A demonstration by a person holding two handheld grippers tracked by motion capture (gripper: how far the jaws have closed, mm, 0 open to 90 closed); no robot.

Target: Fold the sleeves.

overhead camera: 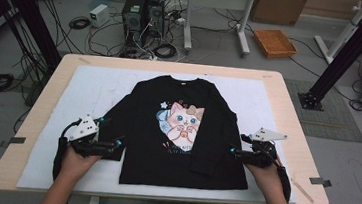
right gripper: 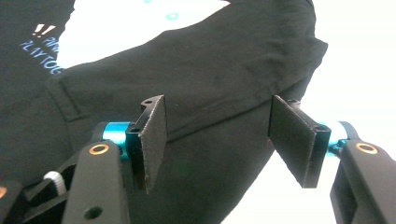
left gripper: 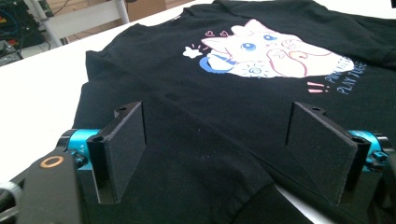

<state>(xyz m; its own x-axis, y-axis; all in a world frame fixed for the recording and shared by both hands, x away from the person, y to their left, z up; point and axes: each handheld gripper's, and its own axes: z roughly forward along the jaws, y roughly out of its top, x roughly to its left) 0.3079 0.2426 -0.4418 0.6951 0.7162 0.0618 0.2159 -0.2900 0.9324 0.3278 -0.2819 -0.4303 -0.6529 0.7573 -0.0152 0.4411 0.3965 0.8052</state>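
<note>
A black shirt (overhead camera: 181, 132) is spread flat on the table (overhead camera: 288, 117), its right sleeve already folded inward. The left gripper (overhead camera: 109, 147) and right gripper (overhead camera: 237, 151) are held open at its near sides, nothing gripped. Most folding seemingly remains.

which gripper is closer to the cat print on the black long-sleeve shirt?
Right, narrowly. The right gripper sits beside the cat print's lower right, over the folded sleeve; the left gripper is farther, at the shirt's left edge.

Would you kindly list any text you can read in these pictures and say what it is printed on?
"PLAY TOGE", cut off at the frame edge: blue print under the cat picture on the black long-sleeved shirt.
The line above it, starting "PINK", is too blurred to read further.
Labels on the floor equipment in the high view: too small to read.
</note>
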